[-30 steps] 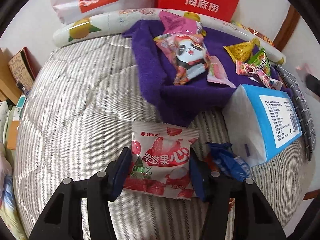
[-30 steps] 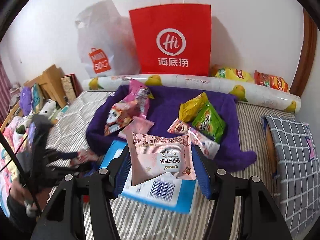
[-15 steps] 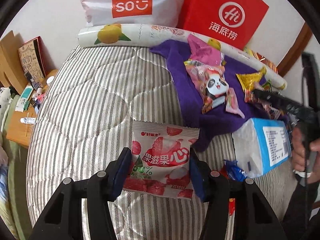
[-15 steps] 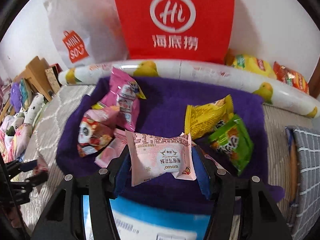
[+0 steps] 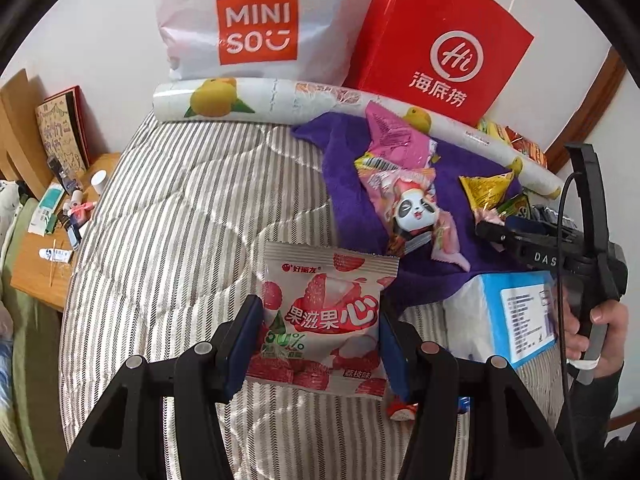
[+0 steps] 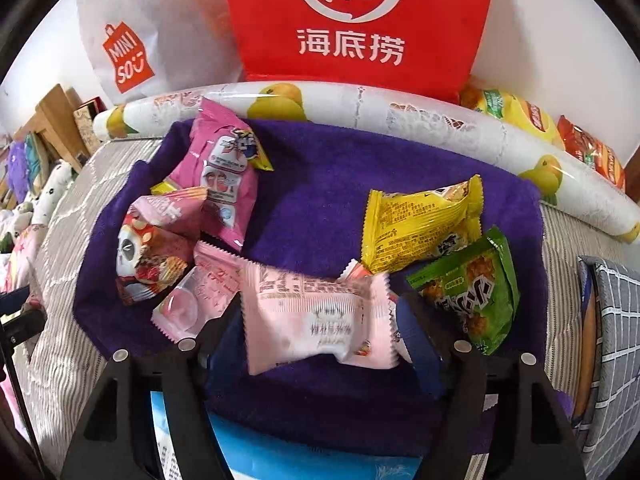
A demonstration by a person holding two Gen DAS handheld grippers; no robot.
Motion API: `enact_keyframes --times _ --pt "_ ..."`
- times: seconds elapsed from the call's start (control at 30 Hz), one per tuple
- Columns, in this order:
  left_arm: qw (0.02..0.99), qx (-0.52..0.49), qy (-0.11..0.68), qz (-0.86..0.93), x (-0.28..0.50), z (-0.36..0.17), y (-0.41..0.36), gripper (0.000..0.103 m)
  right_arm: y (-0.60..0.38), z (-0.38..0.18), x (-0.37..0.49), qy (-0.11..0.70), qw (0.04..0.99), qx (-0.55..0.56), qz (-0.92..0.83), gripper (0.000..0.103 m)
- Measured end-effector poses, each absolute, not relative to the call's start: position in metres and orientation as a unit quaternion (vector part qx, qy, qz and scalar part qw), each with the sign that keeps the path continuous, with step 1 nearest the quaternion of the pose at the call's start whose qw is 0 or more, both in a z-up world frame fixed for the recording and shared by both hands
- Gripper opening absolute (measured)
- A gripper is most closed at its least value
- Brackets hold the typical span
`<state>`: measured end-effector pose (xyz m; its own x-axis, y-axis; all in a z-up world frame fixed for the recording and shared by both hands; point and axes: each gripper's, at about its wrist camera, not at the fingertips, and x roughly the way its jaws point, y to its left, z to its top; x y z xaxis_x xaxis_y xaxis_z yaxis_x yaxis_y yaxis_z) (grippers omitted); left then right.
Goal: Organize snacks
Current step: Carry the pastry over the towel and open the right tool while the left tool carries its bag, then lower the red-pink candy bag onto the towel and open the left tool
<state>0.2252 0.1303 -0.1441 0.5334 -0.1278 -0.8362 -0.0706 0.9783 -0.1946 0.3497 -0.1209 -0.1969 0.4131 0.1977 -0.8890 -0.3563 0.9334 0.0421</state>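
My left gripper (image 5: 320, 320) is shut on a white-and-red lychee sweet packet (image 5: 320, 280), held above the striped bed (image 5: 180, 220). My right gripper (image 6: 318, 316) hangs over the purple towel (image 6: 320, 200), and its jaws are opening. A pale pink snack packet (image 6: 312, 300) sits blurred between its fingers, with gaps at both pads. Other snacks lie on the towel: a yellow packet (image 6: 420, 224), a green one (image 6: 472, 292), a pink bag (image 6: 224, 172) and a panda packet (image 6: 148, 252). In the left wrist view the right gripper (image 5: 520, 236) and the hand (image 5: 604, 320) holding it show at the right.
A blue-and-white tissue pack (image 5: 512, 320) lies at the towel's near edge. A fruit-print roll (image 6: 400, 116), a red paper bag (image 6: 360, 20) and a white Miniso bag (image 5: 256, 24) line the wall. A grey checked cushion (image 6: 616, 340) is at the right, a cluttered bedside table (image 5: 52, 240) at the left.
My right gripper moved forward and down over the purple towel, then its jaws widened and the pink packet came loose. My left gripper rose a little with the lychee packet.
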Motion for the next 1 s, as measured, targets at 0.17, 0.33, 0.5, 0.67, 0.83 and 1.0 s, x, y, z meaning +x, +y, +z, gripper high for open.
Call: enact_keyframes --times 0.17,0.33,0.5,0.67,0.83,1.0 --pt "0.876 -0.093 0.472 -0.024 0.228 -0.126 0.115 0.053 -0.136 -0.17 0.332 0.494 0.847 -0.055 0.186 0.074" --pt "0.883 -0.08 0.461 -0.042 0.237 -0.109 0.089 0.053 -0.169 -0.127 0.301 0.442 0.879 -0.049 0.173 0.079" --pt "0.886 -0.07 0.453 -0.065 0.254 -0.1 0.057 0.053 -0.204 -0.108 0.276 0.415 0.895 -0.044 0.154 0.079" --pt "0.885 -0.068 0.454 -0.083 0.272 -0.1 0.032 0.053 -0.231 -0.108 0.261 0.407 0.904 -0.041 0.128 0.079" --pt "0.882 -0.065 0.459 -0.091 0.295 -0.103 0.015 0.053 -0.251 -0.112 0.26 0.4 0.91 -0.02 0.106 0.079" --pt "0.877 -0.076 0.464 -0.098 0.32 -0.112 0.006 0.053 -0.259 -0.113 0.264 0.398 0.912 -0.002 0.102 0.079"
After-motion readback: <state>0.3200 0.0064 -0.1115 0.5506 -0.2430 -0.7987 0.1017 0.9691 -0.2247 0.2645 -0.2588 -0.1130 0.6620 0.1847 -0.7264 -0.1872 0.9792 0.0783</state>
